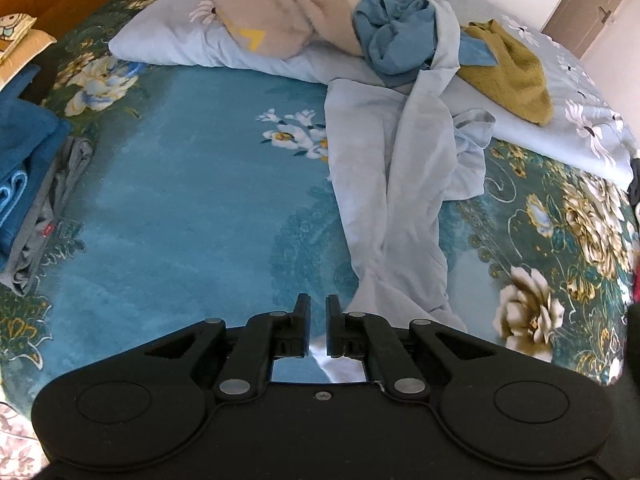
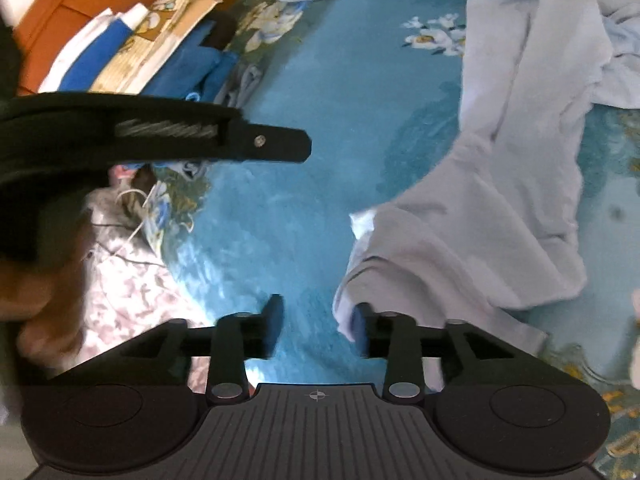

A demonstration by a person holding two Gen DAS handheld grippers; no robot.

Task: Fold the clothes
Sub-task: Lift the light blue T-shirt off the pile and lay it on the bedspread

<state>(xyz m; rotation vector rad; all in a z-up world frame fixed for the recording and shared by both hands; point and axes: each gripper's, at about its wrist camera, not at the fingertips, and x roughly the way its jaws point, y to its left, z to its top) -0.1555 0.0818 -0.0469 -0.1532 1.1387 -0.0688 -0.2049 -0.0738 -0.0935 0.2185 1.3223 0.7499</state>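
Note:
A pale blue garment [image 1: 396, 184] lies crumpled in a long strip on the blue floral bedspread [image 1: 192, 200]; it also shows in the right wrist view [image 2: 500, 200]. My left gripper [image 1: 318, 312] hovers over the bedspread just left of the garment's near end, its jaws a narrow gap apart with nothing between them. My right gripper [image 2: 318, 320] is open; its right finger [image 2: 362, 328] touches the garment's near corner. The left gripper shows from the side in the right wrist view [image 2: 276, 144].
A pile of unfolded clothes lies at the back: beige [image 1: 280, 20], teal blue [image 1: 392, 36], mustard [image 1: 512, 72], on a pale floral pillow [image 1: 168, 44]. Folded blue and grey clothes [image 1: 28, 168] are stacked at the left. A pinkish floral cloth [image 2: 132, 280] covers the near left edge.

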